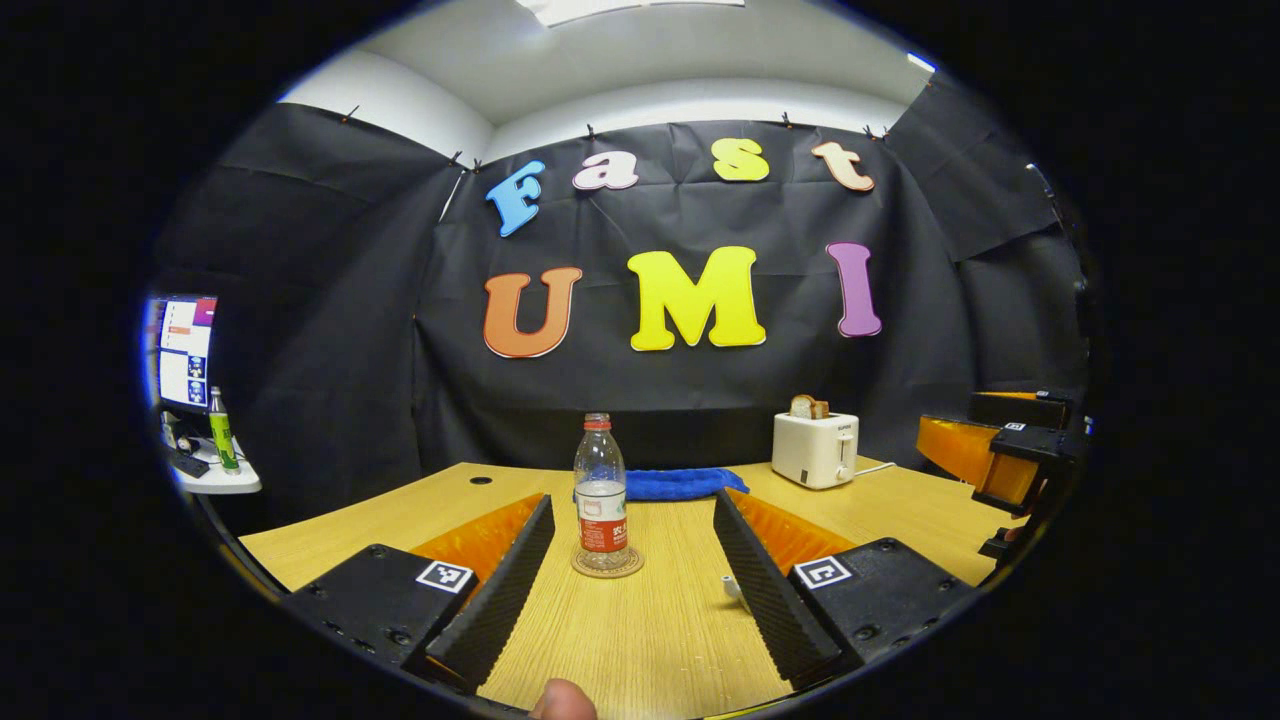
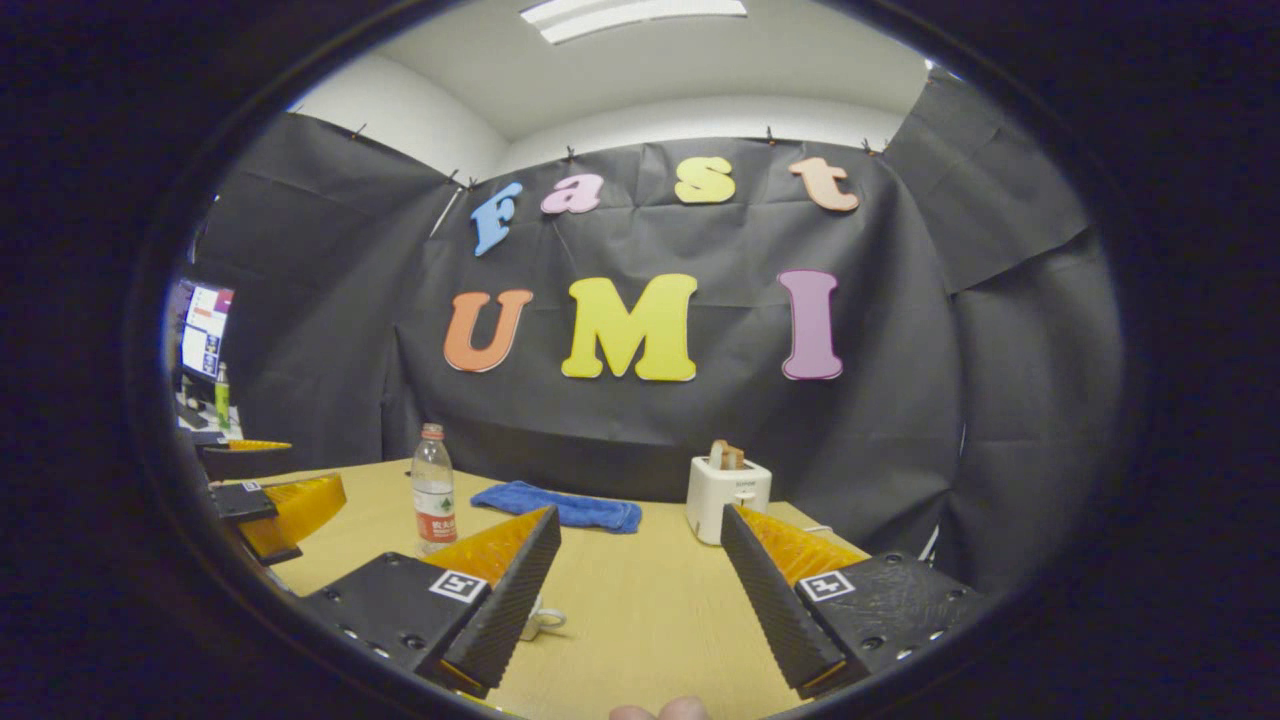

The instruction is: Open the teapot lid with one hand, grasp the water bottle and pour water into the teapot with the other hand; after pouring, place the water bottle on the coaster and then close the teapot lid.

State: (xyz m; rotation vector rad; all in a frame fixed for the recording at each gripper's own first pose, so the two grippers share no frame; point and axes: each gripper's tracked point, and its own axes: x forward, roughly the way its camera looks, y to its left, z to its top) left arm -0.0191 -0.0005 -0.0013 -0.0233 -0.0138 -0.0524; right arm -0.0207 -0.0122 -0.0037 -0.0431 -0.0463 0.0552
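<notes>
The water bottle (image 1: 601, 494) stands upright on a round coaster (image 1: 607, 564) on the table (image 1: 640, 640), with its cap on. It looks nearly empty, so I judge it light, thin-walled and easy to dent or tip; the labelled middle of the body is the best place to grip.

In the left gripper view the left gripper (image 1: 632, 590) has its jaws wide apart and holding nothing, and the bottle sits at 12 o'clock between and beyond them, not touching. A small white piece (image 1: 732, 588), perhaps part of the teapot, peeks out by the right-hand jaw.

The right gripper (image 2: 640, 610) is likewise spread and empty; in its view the bottle stands at 10 o'clock, well apart. A blue cloth (image 2: 560, 507) and a toaster (image 2: 728, 497) lie behind.
</notes>
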